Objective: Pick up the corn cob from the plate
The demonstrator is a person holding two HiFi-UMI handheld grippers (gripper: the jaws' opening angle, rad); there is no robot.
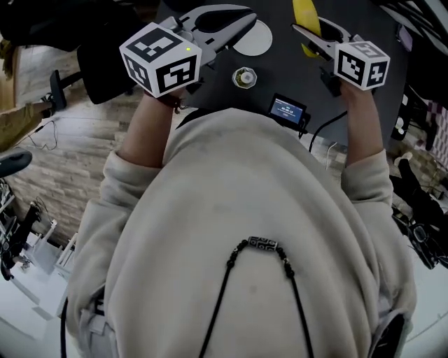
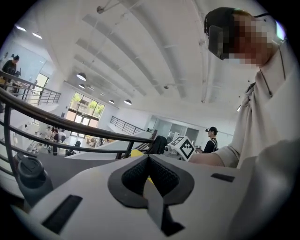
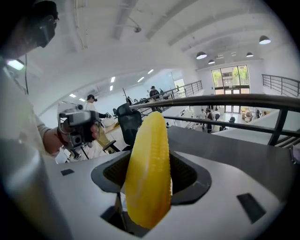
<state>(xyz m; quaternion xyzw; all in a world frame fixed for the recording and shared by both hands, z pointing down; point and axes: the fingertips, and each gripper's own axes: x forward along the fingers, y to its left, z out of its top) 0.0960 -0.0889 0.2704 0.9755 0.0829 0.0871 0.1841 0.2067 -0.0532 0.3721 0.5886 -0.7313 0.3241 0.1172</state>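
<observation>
The yellow corn cob [image 3: 147, 173] stands upright between the jaws of my right gripper [image 3: 150, 157], which is shut on it. In the head view the corn cob [image 1: 306, 17] sticks out past the right gripper [image 1: 315, 31], held above the dark table. A white plate [image 1: 255, 38] lies on the table between the two grippers. My left gripper [image 1: 248, 17] is raised at the upper left, and its jaws meet at the tips with nothing in them. The left gripper view shows the left gripper [image 2: 149, 158] shut, with a sliver of yellow beyond it.
A small round jar [image 1: 243, 77] and a black device with a lit screen [image 1: 287, 108] sit on the dark table [image 1: 280, 66] near my chest. A black chair [image 1: 105, 77] stands at the left. Other people stand far off in the hall.
</observation>
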